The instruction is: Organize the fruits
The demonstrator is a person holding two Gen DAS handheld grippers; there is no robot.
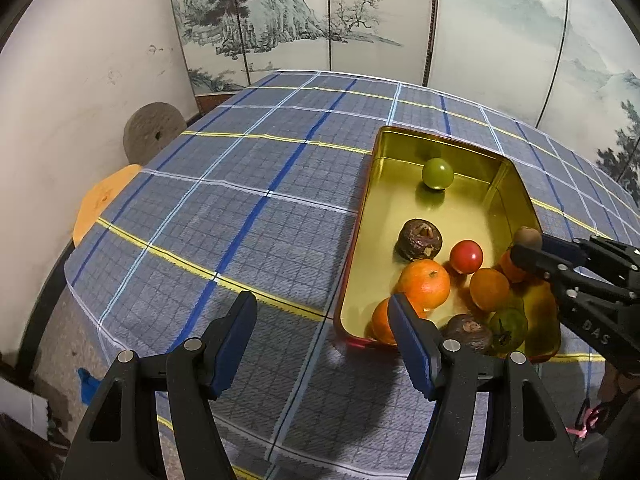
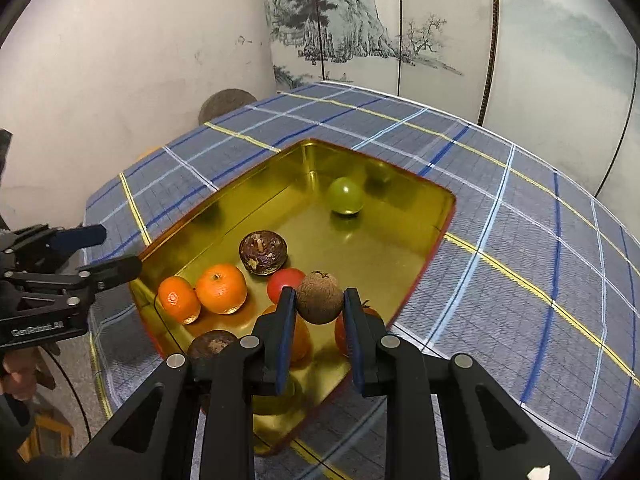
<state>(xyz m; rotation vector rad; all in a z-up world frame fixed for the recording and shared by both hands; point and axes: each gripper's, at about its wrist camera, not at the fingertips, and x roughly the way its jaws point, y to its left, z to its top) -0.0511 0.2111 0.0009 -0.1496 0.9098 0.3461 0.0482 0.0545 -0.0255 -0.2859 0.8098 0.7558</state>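
From my right wrist camera I see the right gripper [image 2: 319, 300] clamped on a small brown, rough-skinned fruit [image 2: 319, 297], held above the near end of the gold tin [image 2: 224, 216]. The left wrist view shows that same fruit only as a brown knob at the fingertips, over the tin's right rim.

My left gripper [image 1: 322, 320] stands about half open with nothing between its pads; it hangs over the plaid surface [image 1: 240, 184] just left of the tin's near corner. The right view shows it from the side, at the far left.

Inside the tin, both cameras show a green fruit [image 2: 345, 196] alone at the far end, a dark brown fruit [image 2: 262, 252], a red tomato [image 2: 285, 282] and two mandarins [image 2: 221, 288]. The left view alone gives a clear look at a green-red tomato [image 1: 509, 326] in the near corner, which my right gripper hides in its own view.
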